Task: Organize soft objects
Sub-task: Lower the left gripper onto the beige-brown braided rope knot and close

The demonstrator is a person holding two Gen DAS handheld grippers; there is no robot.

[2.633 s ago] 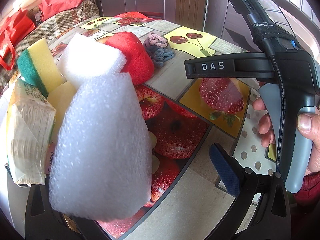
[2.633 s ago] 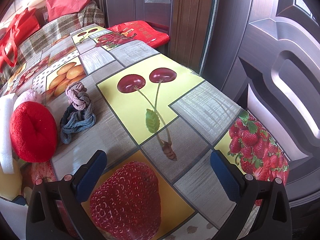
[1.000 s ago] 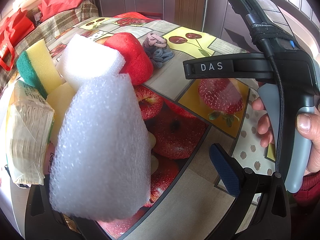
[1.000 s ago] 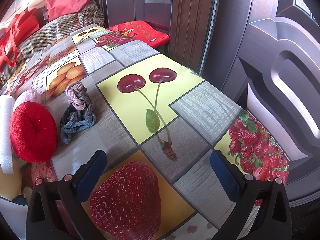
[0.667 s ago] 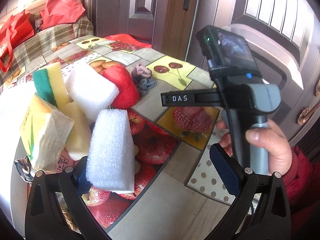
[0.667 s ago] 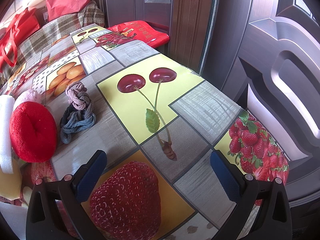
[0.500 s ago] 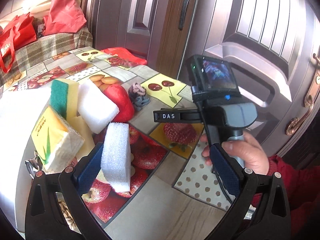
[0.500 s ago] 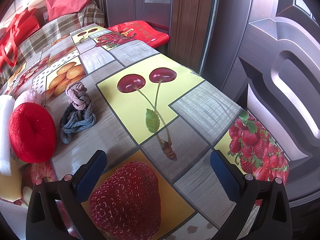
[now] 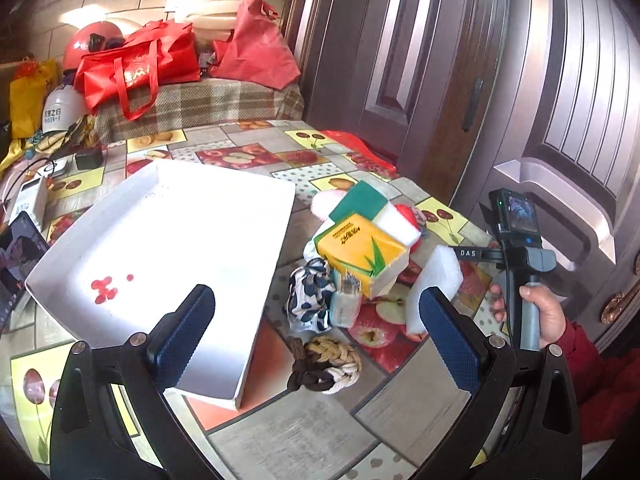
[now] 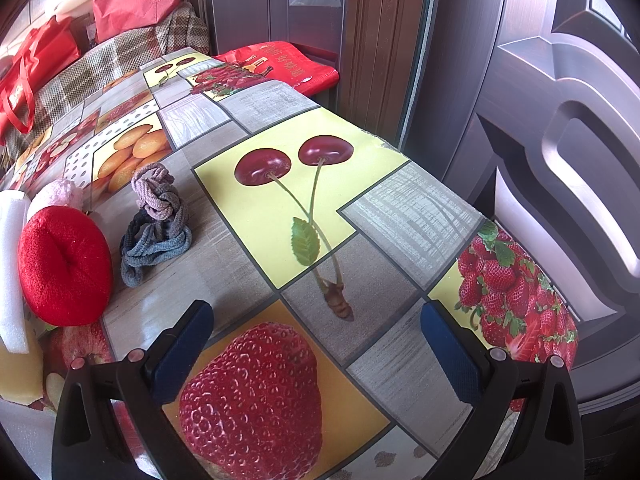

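None of the soft things are sitting in the white tray (image 9: 120, 236) yet. The tissue pack (image 9: 360, 252), sponges and hair ties (image 9: 326, 360) are lying right of it. The left tool (image 9: 316, 336) and right tool (image 10: 316, 356) are both gaping apart, holding nothing.

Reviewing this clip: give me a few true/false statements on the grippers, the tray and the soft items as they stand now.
1. The left gripper is open and holds nothing. True.
2. The white tray already holds the tissue pack. False: the tissue pack lies on the table beside it.
3. The right gripper is shut on the red plush. False: it is open, and the red plush sits apart on the table.
4. The braided hair tie lies outside the tray. True.
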